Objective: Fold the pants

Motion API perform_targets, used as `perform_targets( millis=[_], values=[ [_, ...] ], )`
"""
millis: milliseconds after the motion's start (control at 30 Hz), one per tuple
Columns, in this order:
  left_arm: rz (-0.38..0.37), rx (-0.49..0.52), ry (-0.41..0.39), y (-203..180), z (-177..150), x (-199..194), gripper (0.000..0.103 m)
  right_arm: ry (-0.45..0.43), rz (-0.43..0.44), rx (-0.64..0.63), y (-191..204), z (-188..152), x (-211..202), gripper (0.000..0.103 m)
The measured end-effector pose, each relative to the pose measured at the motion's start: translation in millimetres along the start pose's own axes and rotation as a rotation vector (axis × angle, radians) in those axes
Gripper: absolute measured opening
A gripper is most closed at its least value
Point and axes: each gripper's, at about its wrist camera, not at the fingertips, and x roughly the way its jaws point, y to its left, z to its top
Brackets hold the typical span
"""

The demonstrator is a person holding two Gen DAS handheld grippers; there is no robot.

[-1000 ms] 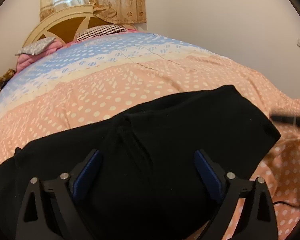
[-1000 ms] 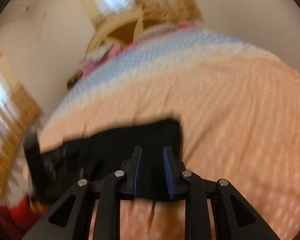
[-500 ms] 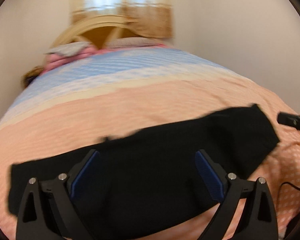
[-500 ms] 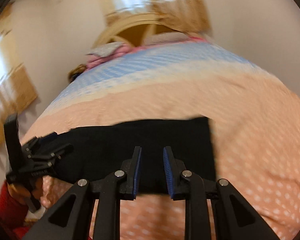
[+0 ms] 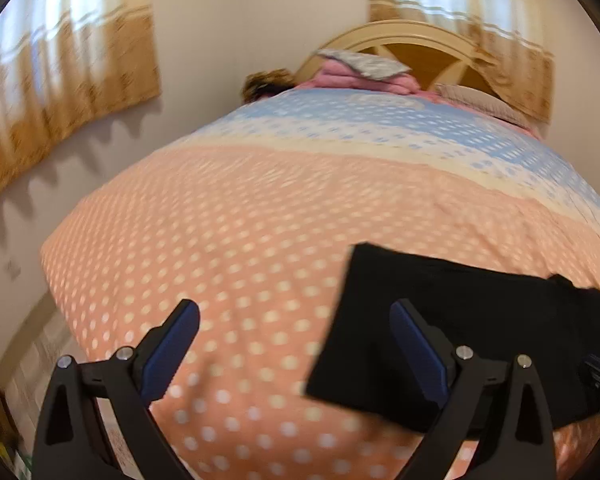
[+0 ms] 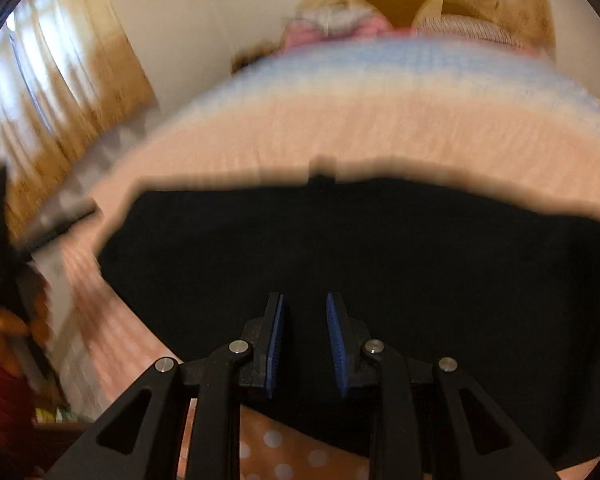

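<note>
While both views are motion-blurred, the layout reads as follows.
Pants: black pants (image 5: 460,320) lie flat on the bed, spread sideways; in the left wrist view one squared-off end points toward the middle of the frame, and in the right wrist view the dark cloth (image 6: 360,248) fills the lower half.
Bed: bedspread (image 5: 240,220) in peach with pale dots, turning cream and then blue toward the headboard (image 5: 420,46).
Left tool: left tool (image 5: 296,344) stands wide apart and holds nothing; one finger is over bare bedspread, the other over the end of the pants.
Right tool: right tool (image 6: 303,340) shows a narrow gap between its blue pads (image 6: 275,340), nothing between them; it sits over the near edge of the pants, contact not discernible.
Head of bed: pink bedding (image 5: 352,78) with a grey patterned pillow on top, against the headboard.
Surroundings: tan curtains (image 5: 60,88) on the side wall.
</note>
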Motion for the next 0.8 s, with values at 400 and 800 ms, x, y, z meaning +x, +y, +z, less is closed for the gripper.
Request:
perform_targets(
  millis=[400,800],
  values=[
    [-0.158,-0.146,0.089,-3,-27,15,0.097,-0.049,0.009,0.046,-1,3,-4,0.026],
    [-0.224,-0.219,0.112,-12,-34,15,0.05,-0.056,0.041,0.083,-5,1,-5,0.026]
  ],
)
